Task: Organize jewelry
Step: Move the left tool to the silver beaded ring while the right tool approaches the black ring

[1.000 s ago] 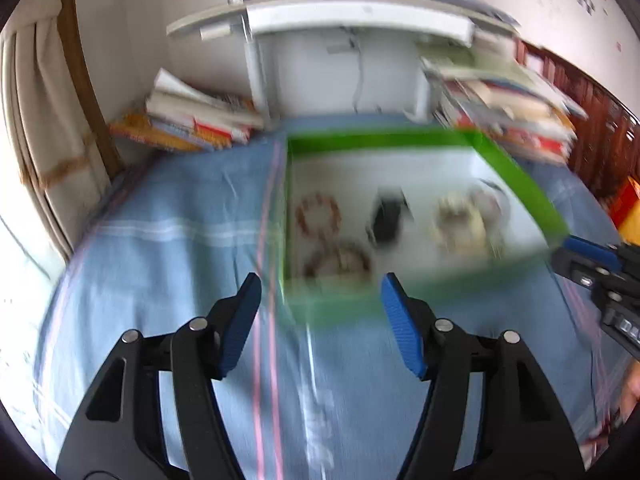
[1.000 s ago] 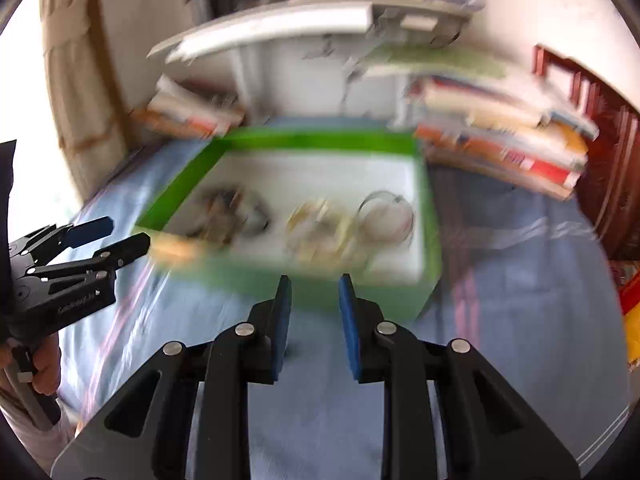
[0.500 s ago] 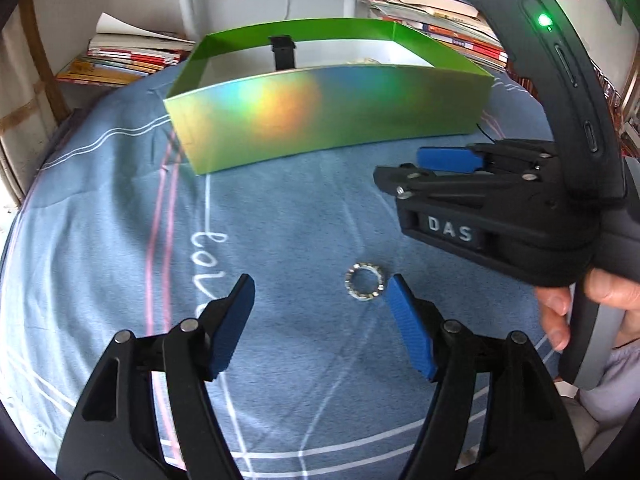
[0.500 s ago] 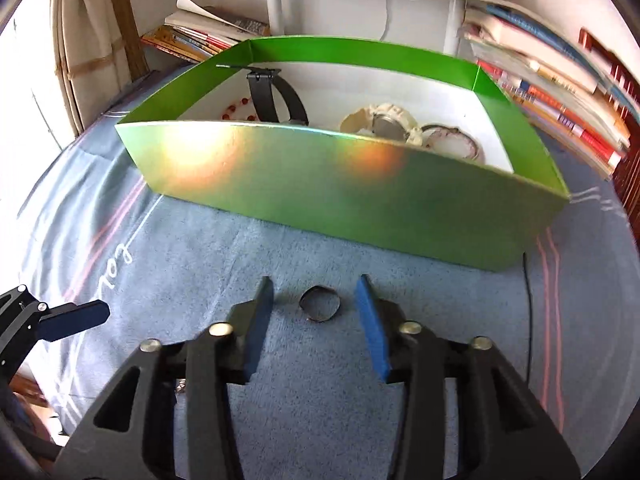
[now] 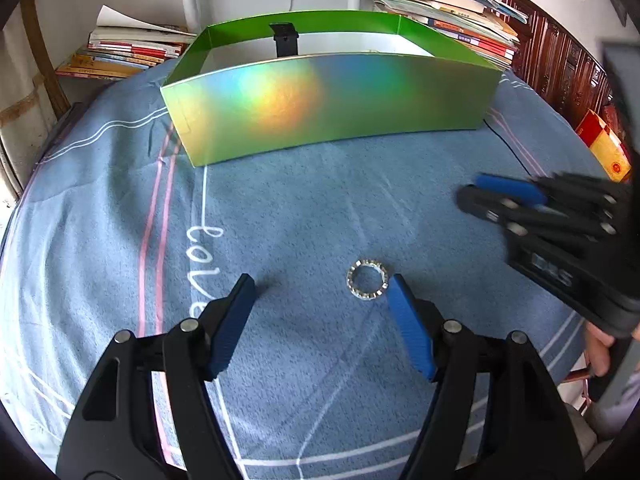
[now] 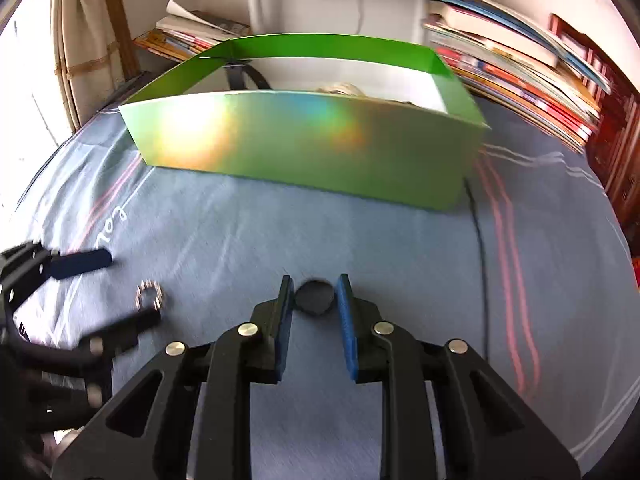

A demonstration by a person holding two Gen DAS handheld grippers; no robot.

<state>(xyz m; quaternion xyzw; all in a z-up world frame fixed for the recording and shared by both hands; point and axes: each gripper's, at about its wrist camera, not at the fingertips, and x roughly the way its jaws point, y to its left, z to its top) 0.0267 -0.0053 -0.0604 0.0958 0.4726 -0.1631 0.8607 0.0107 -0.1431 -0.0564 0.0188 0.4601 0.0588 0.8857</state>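
Observation:
A small sparkly silver ring (image 5: 367, 279) lies on the blue cloth, just inside the right fingertip of my open left gripper (image 5: 320, 292). It also shows blurred in the right wrist view (image 6: 149, 293). My right gripper (image 6: 315, 294) has its pads closed against a small dark ring (image 6: 315, 298) and holds it low over the cloth. The right gripper also shows in the left wrist view (image 5: 500, 196). A green box (image 5: 328, 104) with a white inside stands behind, holding a black strap (image 5: 283, 40) and pale jewelry (image 6: 340, 89).
The blue cloth (image 5: 300, 208) with pink stripes and white lettering covers the surface. Stacked books (image 6: 512, 64) lie behind and right of the box, more books (image 5: 128, 48) at its left. A thin black cable (image 6: 480, 240) runs down the cloth at the right.
Both grippers dropped from above the box to the cloth in front of it. The right gripper has closed on the dark ring and shifted right. The left gripper moved up to the silver ring.

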